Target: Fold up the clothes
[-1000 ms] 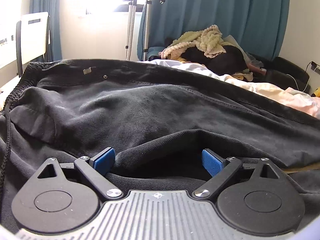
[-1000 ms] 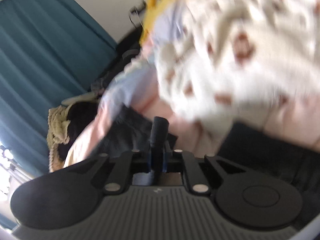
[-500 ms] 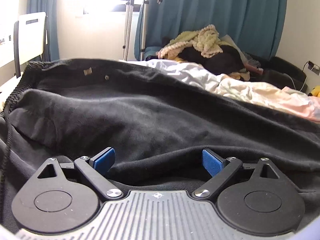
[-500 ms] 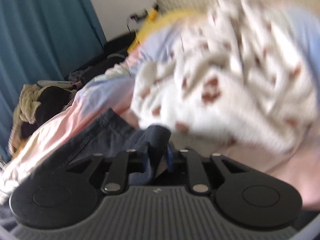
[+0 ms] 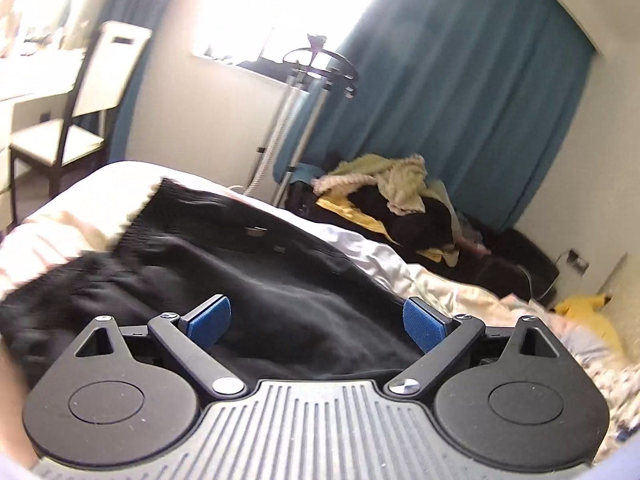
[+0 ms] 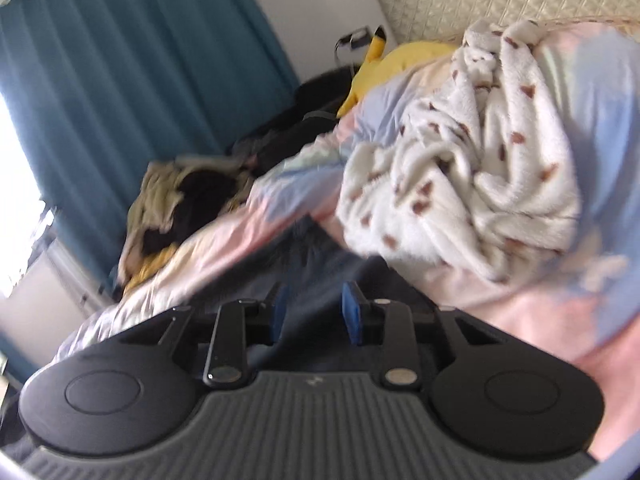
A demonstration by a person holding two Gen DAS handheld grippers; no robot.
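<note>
My left gripper (image 5: 316, 322) is spread wide over the black garment (image 5: 240, 280) lying on the bed (image 5: 460, 292), gripping nothing. My right gripper (image 6: 314, 312) is partly apart with nothing pinched, above dark cloth (image 6: 320, 264) beside the spotted blanket (image 6: 460, 184)

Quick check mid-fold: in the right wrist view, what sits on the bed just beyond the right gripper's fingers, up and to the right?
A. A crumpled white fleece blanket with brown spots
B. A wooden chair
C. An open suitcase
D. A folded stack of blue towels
A: the white fleece blanket with brown spots lies bunched on the pastel bedding, above and right of the right gripper.
</note>
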